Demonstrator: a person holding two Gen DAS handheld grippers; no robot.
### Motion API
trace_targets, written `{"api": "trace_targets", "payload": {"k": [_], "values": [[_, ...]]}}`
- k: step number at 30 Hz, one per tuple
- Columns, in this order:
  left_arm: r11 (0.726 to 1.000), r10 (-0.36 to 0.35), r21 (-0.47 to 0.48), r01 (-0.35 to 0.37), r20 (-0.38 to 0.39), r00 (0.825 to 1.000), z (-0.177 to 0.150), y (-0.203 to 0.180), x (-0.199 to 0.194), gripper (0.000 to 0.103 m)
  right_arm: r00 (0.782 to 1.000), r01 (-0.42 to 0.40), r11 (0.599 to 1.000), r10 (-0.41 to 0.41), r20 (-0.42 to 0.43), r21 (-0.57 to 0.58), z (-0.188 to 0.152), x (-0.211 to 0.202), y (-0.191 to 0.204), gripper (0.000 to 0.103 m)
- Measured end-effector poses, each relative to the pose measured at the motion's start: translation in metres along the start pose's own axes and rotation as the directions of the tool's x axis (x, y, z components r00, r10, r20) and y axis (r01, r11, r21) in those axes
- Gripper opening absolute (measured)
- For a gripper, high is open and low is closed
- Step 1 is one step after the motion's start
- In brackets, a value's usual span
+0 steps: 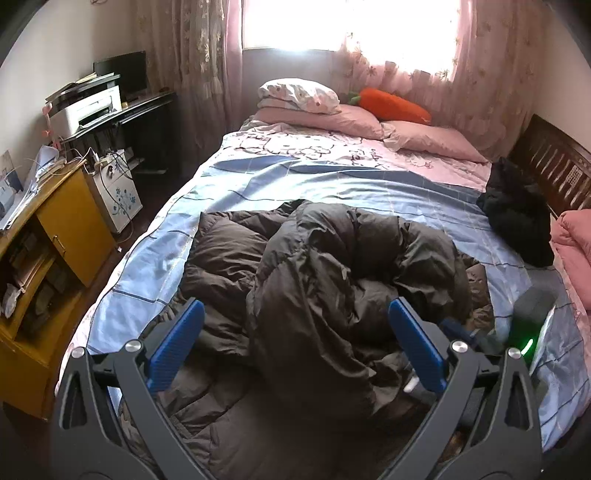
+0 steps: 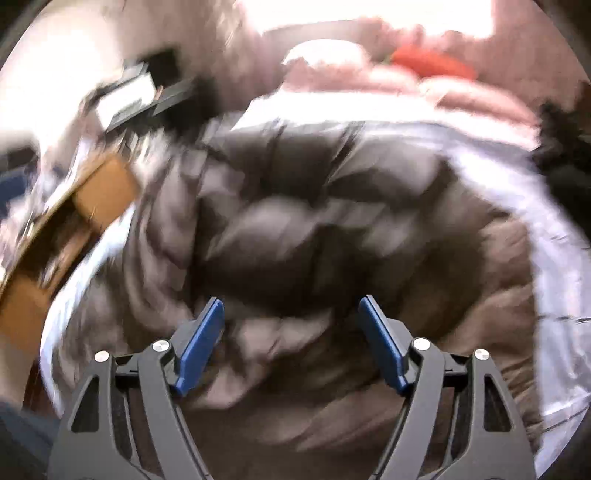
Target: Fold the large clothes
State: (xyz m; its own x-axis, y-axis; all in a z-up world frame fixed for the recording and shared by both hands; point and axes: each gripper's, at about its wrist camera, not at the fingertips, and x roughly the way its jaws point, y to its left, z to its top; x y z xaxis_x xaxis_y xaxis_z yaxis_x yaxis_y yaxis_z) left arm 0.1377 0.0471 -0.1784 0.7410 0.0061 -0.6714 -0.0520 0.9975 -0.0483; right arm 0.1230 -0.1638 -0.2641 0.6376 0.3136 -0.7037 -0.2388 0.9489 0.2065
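Left wrist view: left gripper (image 1: 295, 325) angled down over the dark puffer jacket (image 1: 332, 266), jaws wide, grasping nothing. Right gripper (image 2: 291, 321) likewise tilted down, released, view blurred.

Home bedroom — made bed (image 1: 332, 184) with pillows (image 1: 354, 118), curtained window (image 1: 351, 26), yellow cabinet (image 1: 62, 229), desk with printer (image 1: 86, 109) — lived-in clutter.

Left tool (image 1: 295, 334) and right tool (image 2: 291, 334) both gape wide, angled downward.
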Motion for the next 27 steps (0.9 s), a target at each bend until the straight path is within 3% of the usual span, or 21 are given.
{"api": "trace_targets", "payload": {"k": [2, 3, 4, 6, 8, 10, 11, 13, 14, 16, 17, 21, 24, 27], "values": [[1.000, -0.008, 0.006, 0.008, -0.006, 1.000, -0.001, -0.003, 0.001, 0.101, 0.999, 0.046, 0.996, -0.045, -0.008, 0.079, 0.011, 0.007, -0.020, 0.077], [1.000, -0.012, 0.010, 0.012, -0.008, 1.000, -0.002, -0.005, 0.001, 0.101, 0.995, 0.082, 0.991, -0.076, -0.060, 0.109, 0.013, 0.019, -0.030, 0.077], [1.000, -0.013, 0.014, 0.013, -0.009, 1.000, -0.002, -0.006, 0.001, 0.101, 0.977, 0.156, 0.982, -0.137, -0.162, 0.111, 0.009, 0.044, -0.041, 0.077], [1.000, -0.009, 0.029, 0.010, -0.011, 1.000, -0.004, -0.008, 0.001, 0.101, 0.945, 0.201, 0.979, -0.184, -0.270, 0.036, -0.004, 0.075, -0.048, 0.084], [0.999, -0.002, 0.033, 0.003, -0.030, 1.000, -0.005, -0.007, 0.004, 0.101, 0.947, 0.188, 0.982, -0.186, -0.262, -0.019, -0.010, 0.080, -0.044, 0.085], [1.000, -0.018, 0.004, 0.019, -0.104, 0.994, -0.007, -0.001, 0.016, 0.101, 0.966, 0.121, 0.992, -0.107, -0.236, 0.044, -0.001, 0.066, -0.047, 0.084], [0.999, -0.042, -0.015, 0.041, -0.143, 0.989, -0.008, 0.003, 0.023, 0.101, 0.984, 0.044, 0.993, -0.025, -0.176, 0.107, 0.005, 0.049, -0.055, 0.084], [0.993, -0.111, -0.070, 0.097, -0.249, 0.962, -0.013, 0.008, 0.041, 0.101, 0.997, -0.036, 0.982, 0.048, -0.064, 0.183, 0.020, 0.020, -0.072, 0.084], [0.989, -0.139, -0.093, 0.115, -0.315, 0.939, -0.020, 0.009, 0.053, 0.101, 0.998, -0.057, 0.973, 0.061, -0.014, 0.222, 0.032, 0.009, -0.083, 0.085], [0.991, -0.125, -0.083, 0.101, -0.383, 0.915, -0.030, 0.005, 0.065, 0.101, 0.995, -0.099, 0.946, 0.096, 0.025, 0.308, 0.057, 0.002, -0.109, 0.085], [0.996, -0.085, -0.044, 0.074, -0.407, 0.909, -0.036, -0.001, 0.070, 0.101, 0.993, -0.121, 0.927, 0.118, 0.029, 0.355, 0.069, 0.004, -0.121, 0.085], [0.991, 0.045, 0.132, 0.009, -0.408, 0.912, -0.049, -0.027, 0.077, 0.101, 0.980, -0.176, 0.874, 0.198, -0.001, 0.452, 0.106, 0.030, -0.135, 0.086], [0.976, 0.089, 0.219, -0.001, -0.391, 0.916, -0.056, -0.044, 0.081, 0.101, 0.974, -0.107, 0.862, 0.191, -0.123, 0.495, 0.123, 0.064, -0.151, 0.086], [0.956, 0.123, 0.292, -0.004, -0.389, 0.913, -0.065, -0.058, 0.091, 0.101, 0.927, -0.125, 0.792, 0.308, -0.214, 0.598, 0.126, 0.107, -0.155, 0.085]]}}
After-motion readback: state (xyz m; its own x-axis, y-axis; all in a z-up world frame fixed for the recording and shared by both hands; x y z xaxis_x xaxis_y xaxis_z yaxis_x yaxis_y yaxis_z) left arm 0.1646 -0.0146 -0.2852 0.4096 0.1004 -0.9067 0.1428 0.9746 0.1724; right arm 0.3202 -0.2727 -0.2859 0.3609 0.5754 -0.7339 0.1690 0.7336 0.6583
